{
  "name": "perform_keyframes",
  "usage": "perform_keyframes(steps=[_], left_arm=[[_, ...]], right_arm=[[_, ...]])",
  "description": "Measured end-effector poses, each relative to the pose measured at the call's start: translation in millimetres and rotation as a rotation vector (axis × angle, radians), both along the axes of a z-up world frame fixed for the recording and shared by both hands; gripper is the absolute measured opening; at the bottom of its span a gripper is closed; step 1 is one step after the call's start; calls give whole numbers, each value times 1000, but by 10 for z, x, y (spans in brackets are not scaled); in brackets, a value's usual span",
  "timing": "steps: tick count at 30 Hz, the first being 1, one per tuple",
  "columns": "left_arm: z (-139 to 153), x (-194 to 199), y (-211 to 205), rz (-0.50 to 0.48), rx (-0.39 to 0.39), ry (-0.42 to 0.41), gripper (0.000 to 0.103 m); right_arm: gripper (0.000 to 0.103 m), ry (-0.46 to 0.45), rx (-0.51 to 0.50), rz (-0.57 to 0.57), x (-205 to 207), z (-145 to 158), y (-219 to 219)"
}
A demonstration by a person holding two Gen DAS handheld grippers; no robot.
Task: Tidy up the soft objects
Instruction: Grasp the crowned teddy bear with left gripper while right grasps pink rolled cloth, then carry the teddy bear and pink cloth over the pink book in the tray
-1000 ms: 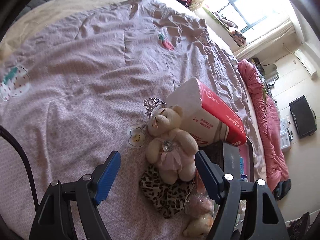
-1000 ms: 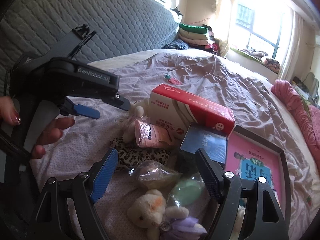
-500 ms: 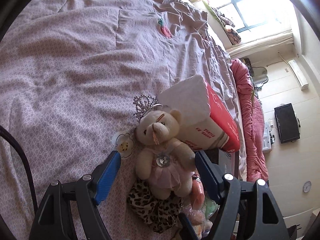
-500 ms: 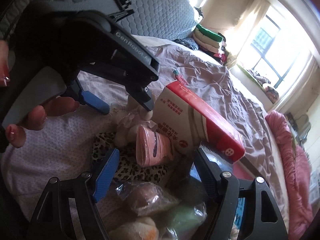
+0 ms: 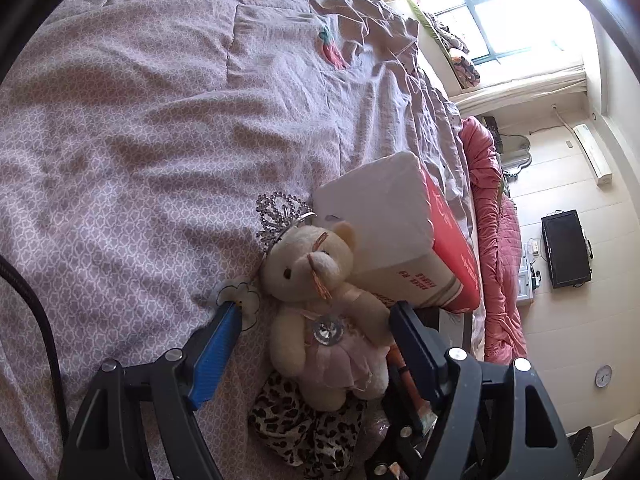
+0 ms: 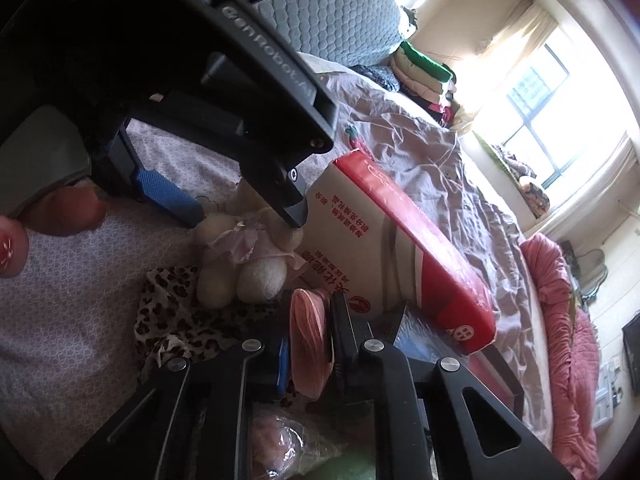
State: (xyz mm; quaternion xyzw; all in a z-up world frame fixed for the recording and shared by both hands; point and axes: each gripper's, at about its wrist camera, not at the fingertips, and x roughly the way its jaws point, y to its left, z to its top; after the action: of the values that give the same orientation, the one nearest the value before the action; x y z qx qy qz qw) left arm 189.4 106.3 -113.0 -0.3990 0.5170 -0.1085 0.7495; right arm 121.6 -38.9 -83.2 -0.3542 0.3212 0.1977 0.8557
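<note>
Pink soft roll point(image 6: 307, 354) clamped in right claw point(image 6: 310, 344); left claw point(image 5: 316, 344) apart around teddy bear point(image 5: 320, 304).

A teddy bear point(image 5: 320, 304) lies on a bedspread point(image 5: 140, 128) between the left gripper point(image 5: 316, 344) fingers, resting on a leopard-print cloth point(image 5: 296, 428); a tissue pack point(image 5: 396, 240) sits just beyond it. A pink roll point(image 6: 308, 348) sits between the right gripper point(image 6: 310, 356) fingers; a wrapped plush point(image 6: 276, 440) lies below.

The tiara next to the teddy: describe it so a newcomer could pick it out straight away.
Start from the mauve patterned quilt that covers the bed and find the big red-and-white pack lying near its edge. The cream teddy bear leans against that pack, and the tiara rests by its head. It is the only silvery, sparkly, spiked thing among soft plush and fabric.
</note>
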Motion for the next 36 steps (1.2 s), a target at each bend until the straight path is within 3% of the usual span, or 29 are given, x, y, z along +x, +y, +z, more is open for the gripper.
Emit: perform_keyframes(steps=[14, 18, 20, 25, 27, 28, 36], left_arm=[[-43, 162, -199, 12, 89, 36, 75], [-64, 176, -223, 15, 110, 47, 59], [-74, 165, -207, 8, 113, 52, 44], [-38, 84, -144, 1, 88, 41, 39], [7, 27, -115, 0, 84, 27, 34], [37, -5, -99, 3, 85, 18, 25], [119, -208, -63, 2, 100, 2, 24]], right_arm=[[15, 171, 370, -106, 247, 293, -505], [15, 180, 406, -125, 229, 362, -543], [15, 179, 416, -126, 204, 389, -557], [15, 180, 443, -122, 43, 422, -565], [15, 183, 459, -119, 3, 458, -586], [15, 188, 470, -119, -8, 476, -603], [15, 200, 544, -140, -35, 580, -760]])
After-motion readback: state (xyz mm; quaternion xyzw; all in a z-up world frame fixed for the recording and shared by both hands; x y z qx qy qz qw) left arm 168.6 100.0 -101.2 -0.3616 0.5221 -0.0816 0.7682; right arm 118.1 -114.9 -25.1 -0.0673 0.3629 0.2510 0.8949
